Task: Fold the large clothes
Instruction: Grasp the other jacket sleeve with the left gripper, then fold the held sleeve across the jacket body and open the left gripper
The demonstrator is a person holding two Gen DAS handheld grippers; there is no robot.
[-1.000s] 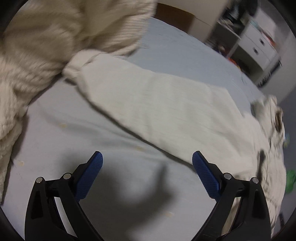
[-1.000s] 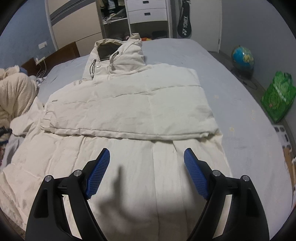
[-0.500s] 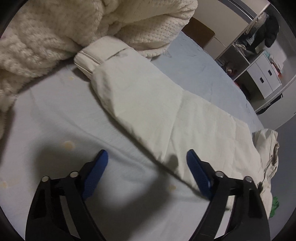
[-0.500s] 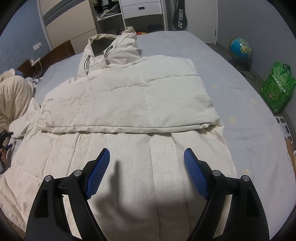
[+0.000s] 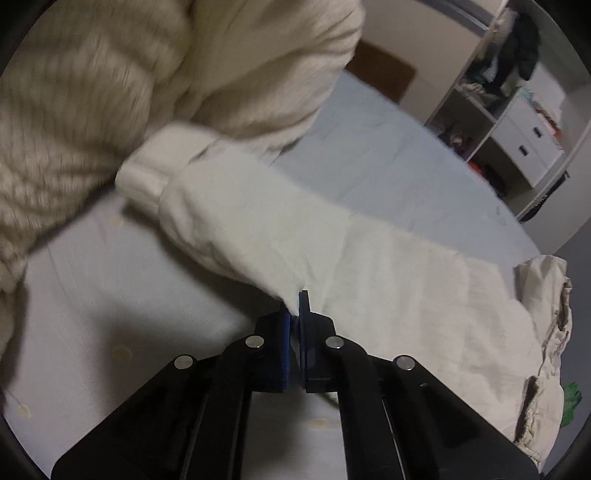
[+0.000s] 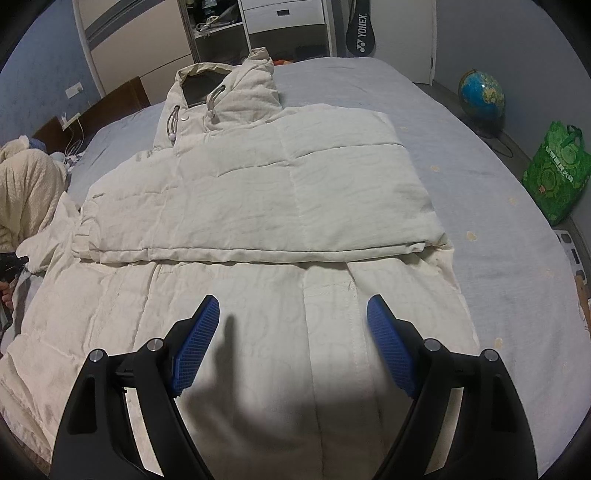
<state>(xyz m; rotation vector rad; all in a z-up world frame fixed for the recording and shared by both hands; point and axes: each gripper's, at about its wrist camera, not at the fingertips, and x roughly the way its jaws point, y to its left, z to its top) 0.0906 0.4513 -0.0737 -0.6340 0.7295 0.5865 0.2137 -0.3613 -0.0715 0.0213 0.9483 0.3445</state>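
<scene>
A cream hooded padded coat (image 6: 258, 206) lies spread on the grey bed (image 6: 498, 229), its right side folded across the body and its hood (image 6: 221, 107) at the far end. Its other sleeve (image 5: 266, 229) stretches out to the side, the cuff (image 5: 147, 177) resting against a knitted blanket. My left gripper (image 5: 295, 306) is shut on the near edge of that sleeve, pinching a fold of fabric between the blue pads. My right gripper (image 6: 291, 332) hovers open above the coat's lower half, with nothing between its fingers.
A cream knitted blanket (image 5: 110, 92) is heaped at the bed's left side. Shelves and white drawers (image 5: 524, 136) stand beyond the bed. A globe (image 6: 480, 96) and a green bag (image 6: 557, 170) sit on the floor to the right; a racket bag (image 6: 360, 33) leans on the wall.
My left gripper moved in to the sleeve's edge and its jaws went from wide open to shut on the fabric. The right gripper stayed open over the coat, nearly still.
</scene>
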